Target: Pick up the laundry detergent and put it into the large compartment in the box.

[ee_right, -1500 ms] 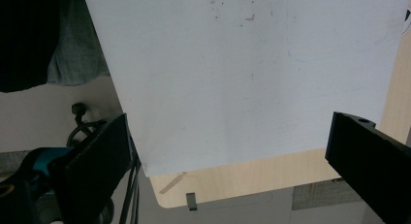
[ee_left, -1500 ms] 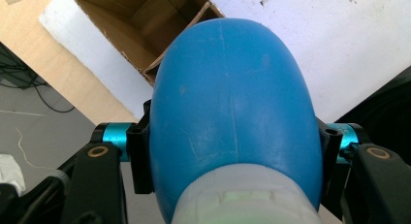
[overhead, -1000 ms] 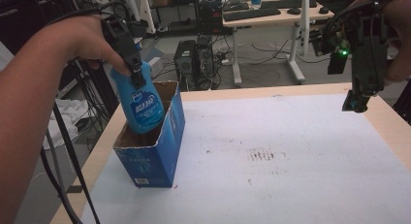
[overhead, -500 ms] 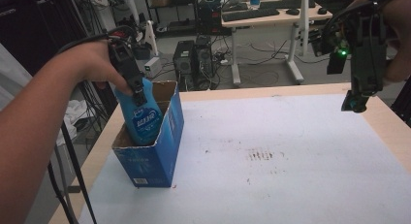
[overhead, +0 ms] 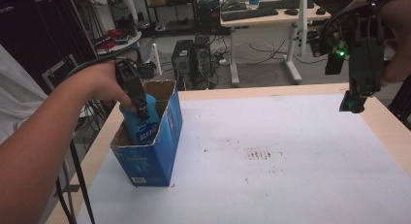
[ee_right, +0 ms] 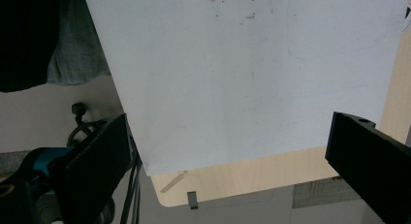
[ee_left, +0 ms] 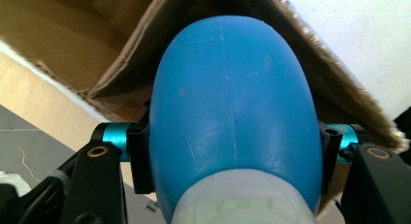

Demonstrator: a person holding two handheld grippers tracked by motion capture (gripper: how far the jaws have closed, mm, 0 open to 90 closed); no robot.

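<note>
A blue bottle (overhead: 144, 123) with a white label stands partly sunk inside an open blue cardboard box (overhead: 154, 153) at the table's left edge. My left gripper (overhead: 138, 106) is shut on the bottle's upper part. In the left gripper view the blue bottle (ee_left: 232, 122) sits between both jaws, with the brown inside of the box (ee_left: 72, 44) behind it. My right gripper (overhead: 356, 100) hangs high over the table's far right, open, with nothing between its jaws. In the right gripper view the jaws stand wide apart over the white table top (ee_right: 242, 73).
The white table top (overhead: 271, 175) has a wooden border and a patch of small dark stains (overhead: 261, 155) near its middle. Beyond the table stand desks, a computer tower (overhead: 186, 61) and cables on the floor.
The left gripper has lowered the blue bottle deeper into the box. The right gripper has stayed nearly still.
</note>
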